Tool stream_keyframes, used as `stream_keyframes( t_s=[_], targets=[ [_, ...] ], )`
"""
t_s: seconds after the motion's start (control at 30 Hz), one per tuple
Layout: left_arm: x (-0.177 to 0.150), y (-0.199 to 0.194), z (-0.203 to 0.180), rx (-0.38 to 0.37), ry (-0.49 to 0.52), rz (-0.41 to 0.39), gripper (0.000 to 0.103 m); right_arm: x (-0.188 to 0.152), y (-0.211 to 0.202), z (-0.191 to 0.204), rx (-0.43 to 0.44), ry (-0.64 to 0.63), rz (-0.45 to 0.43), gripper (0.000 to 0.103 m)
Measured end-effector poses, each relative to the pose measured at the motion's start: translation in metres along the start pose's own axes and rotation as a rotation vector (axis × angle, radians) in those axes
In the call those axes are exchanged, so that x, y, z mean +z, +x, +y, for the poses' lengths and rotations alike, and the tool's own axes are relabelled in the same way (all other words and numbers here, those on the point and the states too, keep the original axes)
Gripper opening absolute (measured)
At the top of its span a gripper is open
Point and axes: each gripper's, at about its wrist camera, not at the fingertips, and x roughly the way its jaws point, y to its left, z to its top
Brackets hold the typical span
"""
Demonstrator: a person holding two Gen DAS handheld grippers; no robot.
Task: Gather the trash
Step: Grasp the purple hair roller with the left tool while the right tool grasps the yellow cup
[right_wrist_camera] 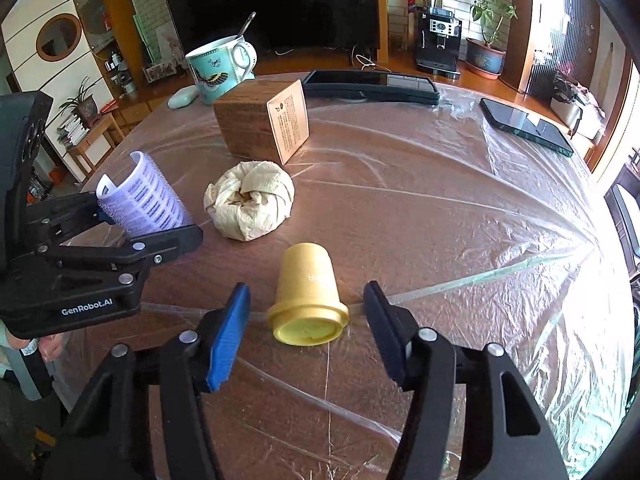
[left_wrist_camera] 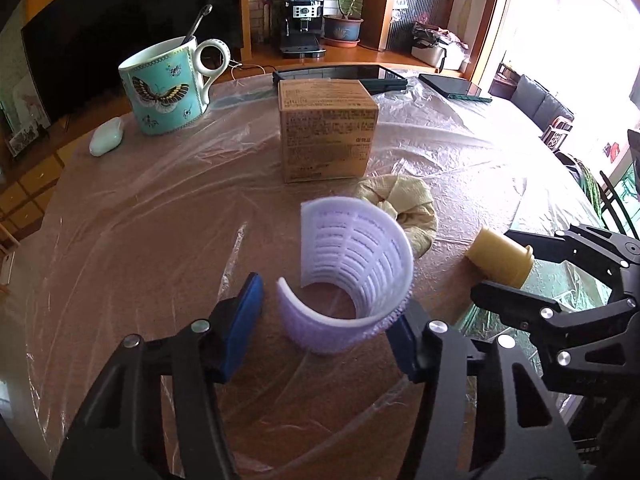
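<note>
Both light: left gripper (left_wrist_camera: 334,328) unclenched around springy lilac hair roller (left_wrist_camera: 356,268), right gripper (right_wrist_camera: 306,316) unclenched around rigid yellow capsule (right_wrist_camera: 307,294), paper wad (right_wrist_camera: 250,200) at 11 o'clock. Pinch mid-body.

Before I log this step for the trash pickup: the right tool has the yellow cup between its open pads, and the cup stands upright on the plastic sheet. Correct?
Not quite. The yellow cup is not upright; it lies on its side on the plastic sheet, wide rim toward the camera. The right wrist view shows this. The rest holds: the right tool has the cup between its open pads.
</note>
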Motion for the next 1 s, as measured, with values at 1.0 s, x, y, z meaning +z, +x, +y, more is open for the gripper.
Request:
stream_keyframes(
  t_s=[1.0],
  targets=[
    [-0.009,-0.033,0.001,-0.008,-0.021,-0.042,0.039,-0.008,-0.030,-0.011,0.111,0.052,-0.070,0.037]
  ],
)
